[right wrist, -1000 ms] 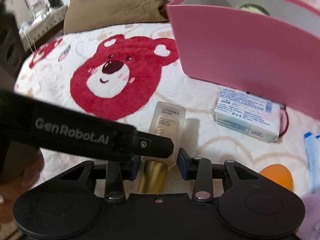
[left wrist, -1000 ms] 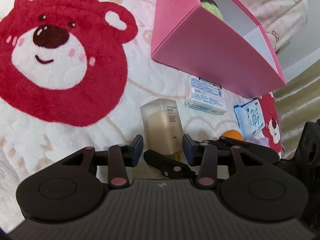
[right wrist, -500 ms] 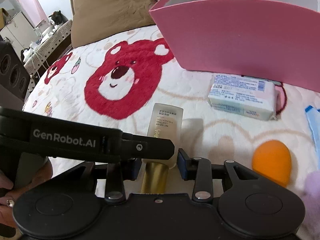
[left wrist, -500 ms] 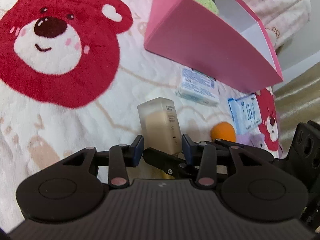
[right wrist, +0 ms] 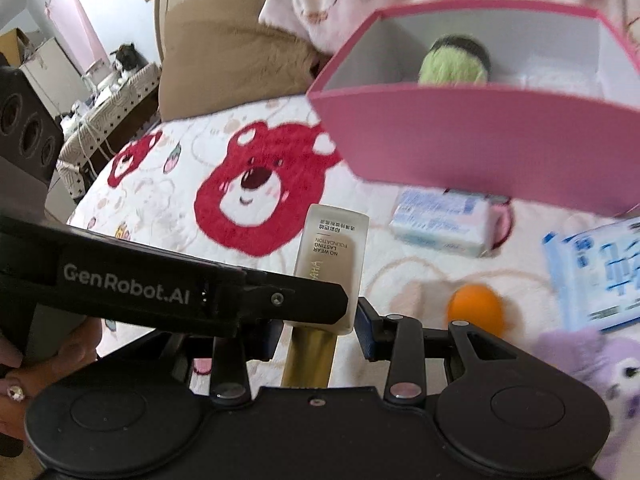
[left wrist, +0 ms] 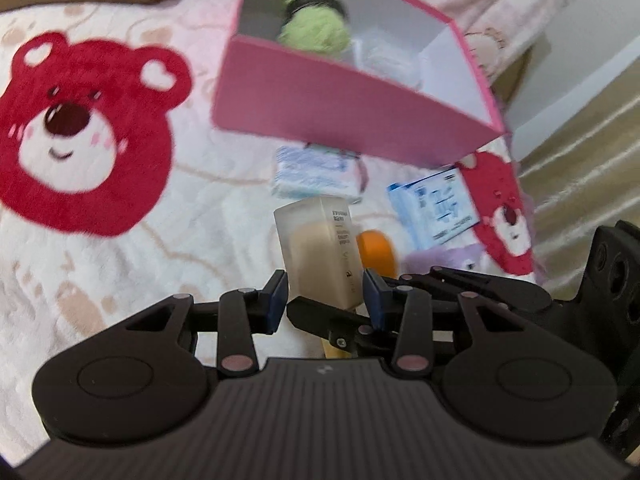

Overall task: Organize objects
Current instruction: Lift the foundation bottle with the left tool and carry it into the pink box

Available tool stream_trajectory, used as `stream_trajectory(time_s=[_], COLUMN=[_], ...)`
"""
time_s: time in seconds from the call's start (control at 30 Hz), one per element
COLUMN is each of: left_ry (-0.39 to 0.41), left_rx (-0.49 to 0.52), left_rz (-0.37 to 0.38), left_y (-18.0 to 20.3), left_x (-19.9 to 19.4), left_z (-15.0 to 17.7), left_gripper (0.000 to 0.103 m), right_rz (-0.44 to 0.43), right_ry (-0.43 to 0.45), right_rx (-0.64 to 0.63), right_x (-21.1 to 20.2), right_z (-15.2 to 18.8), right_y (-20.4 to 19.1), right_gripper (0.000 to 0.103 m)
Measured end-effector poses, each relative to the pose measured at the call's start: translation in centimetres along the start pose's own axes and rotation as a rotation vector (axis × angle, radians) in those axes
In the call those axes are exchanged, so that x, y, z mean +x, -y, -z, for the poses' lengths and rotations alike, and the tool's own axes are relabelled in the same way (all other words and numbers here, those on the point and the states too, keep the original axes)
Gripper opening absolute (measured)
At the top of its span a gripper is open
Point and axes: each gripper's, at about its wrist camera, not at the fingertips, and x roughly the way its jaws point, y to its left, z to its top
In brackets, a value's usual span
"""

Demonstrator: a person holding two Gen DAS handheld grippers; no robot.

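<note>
White quilted bed cover (left wrist: 192,208) with red bear prints; open pink cardboard box (right wrist: 472,148) on it holds green fluffy ball (right wrist: 452,66). Left claw (left wrist: 325,294) and right claw (right wrist: 322,330) both pinch frosted rectangular foundation bottle (right wrist: 332,264), gold cap toward right claw, raised above cover. Orange sponge egg (right wrist: 476,308) lies beyond.

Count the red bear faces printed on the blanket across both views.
3. One large bear face mid-blanket left of the pink box; a smaller one toward the far left edge; another small one at the right edge beside the blue packet. More may be hidden.
</note>
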Motion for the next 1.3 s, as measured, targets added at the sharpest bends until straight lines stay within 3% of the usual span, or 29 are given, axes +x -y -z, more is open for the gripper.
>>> stream_trajectory(time_s=[0.4,0.77,1.03,1.3], left_ry=[0.102,0.15,0.158,0.106], left_rx=[0.123,0.215,0.207,0.154], left_rz=[0.036,0.064,0.11,0.146], left_y=[5.3,9.9,10.9,10.1], left_x=[-4.6,-6.5,-4.0,2.3], left_z=[-3.0,-7.4,-12.0,-16.4], left_gripper=[0.038,0.038,0.038,0.038], right_rz=[0.055,0.109,0.198,0.252], right_ry=[0.148,0.239,0.221,0.164], right_rx=[-0.066,-0.056,-0.053,-0.011], right_x=[-6.0,-9.9,-9.9,-6.5], right_z=[-3.4,-7.7,-12.3,-15.0], right_y=[-1.3,-0.6,1.7,6.8], right_gripper=[0.043,0.043,0.043,0.043])
